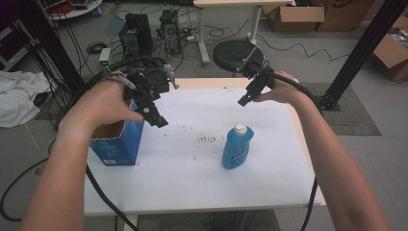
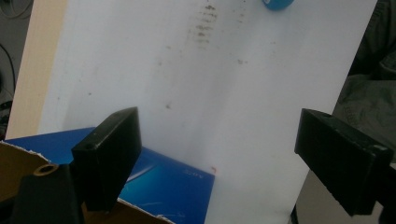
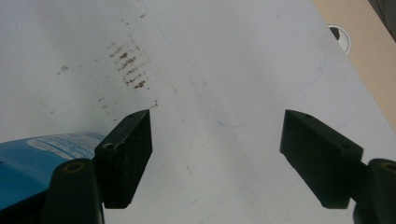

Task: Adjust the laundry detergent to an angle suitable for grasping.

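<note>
A blue bottle (image 1: 236, 148) with a white cap stands upright on the white table top (image 1: 202, 120), right of centre. An open blue cardboard box (image 1: 115, 139) stands near the table's left edge. My left gripper (image 1: 156, 115) hovers just right of the box's top, jaws wide open and empty; its own view shows the box's blue side (image 2: 173, 186) below the left gripper (image 2: 224, 158) and the bottle's base (image 2: 278, 3) at the top edge. My right gripper (image 1: 243, 100) hangs above the table behind the bottle. The right gripper (image 3: 215, 154) is open and empty, with the bottle (image 3: 32, 161) at its lower left.
Brown smudges (image 1: 208, 139) mark the table top between box and bottle. A black stool (image 1: 236, 55), computer towers (image 1: 137, 31) and cables stand on the floor beyond the table. A black frame post (image 1: 363, 53) rises at the right. White cloth (image 1: 17, 96) lies at the far left.
</note>
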A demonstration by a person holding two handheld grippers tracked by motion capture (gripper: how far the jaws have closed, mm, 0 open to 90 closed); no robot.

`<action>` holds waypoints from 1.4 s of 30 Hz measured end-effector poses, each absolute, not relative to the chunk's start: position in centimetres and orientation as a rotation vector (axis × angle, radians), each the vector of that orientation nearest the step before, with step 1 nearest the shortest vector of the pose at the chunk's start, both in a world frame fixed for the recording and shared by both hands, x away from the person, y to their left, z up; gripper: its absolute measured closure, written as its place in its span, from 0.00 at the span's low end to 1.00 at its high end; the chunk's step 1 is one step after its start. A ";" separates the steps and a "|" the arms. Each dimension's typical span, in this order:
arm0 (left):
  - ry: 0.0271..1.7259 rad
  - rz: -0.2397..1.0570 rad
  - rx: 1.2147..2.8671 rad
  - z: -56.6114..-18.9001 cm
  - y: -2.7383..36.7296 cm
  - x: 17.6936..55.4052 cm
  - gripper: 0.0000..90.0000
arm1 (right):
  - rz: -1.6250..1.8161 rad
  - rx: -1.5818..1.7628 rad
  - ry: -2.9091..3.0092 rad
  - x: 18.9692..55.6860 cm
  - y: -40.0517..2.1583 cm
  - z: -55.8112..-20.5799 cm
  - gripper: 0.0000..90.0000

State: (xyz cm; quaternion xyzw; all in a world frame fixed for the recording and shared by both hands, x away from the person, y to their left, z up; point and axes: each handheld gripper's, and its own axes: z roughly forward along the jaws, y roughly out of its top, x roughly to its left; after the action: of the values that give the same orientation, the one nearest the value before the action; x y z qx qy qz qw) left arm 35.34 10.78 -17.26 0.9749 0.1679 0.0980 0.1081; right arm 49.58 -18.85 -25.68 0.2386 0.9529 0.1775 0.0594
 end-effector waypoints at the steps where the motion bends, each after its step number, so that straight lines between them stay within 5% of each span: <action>1: 0.490 0.289 2.867 -17.2 10.7 35.3 0.17 | 0.544 0.723 2.885 49.6 -18.9 -25.7 0.28; 42: 0.566 0.170 2.779 -22.3 5.8 34.5 0.18 | 0.576 0.734 2.861 48.9 -19.7 -25.4 0.28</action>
State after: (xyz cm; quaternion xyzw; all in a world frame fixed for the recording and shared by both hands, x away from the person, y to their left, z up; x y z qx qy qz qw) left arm 34.53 5.85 -22.30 0.9671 0.1970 0.0591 0.1497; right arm 48.88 -19.69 -25.44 0.2434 0.9486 0.1909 0.0663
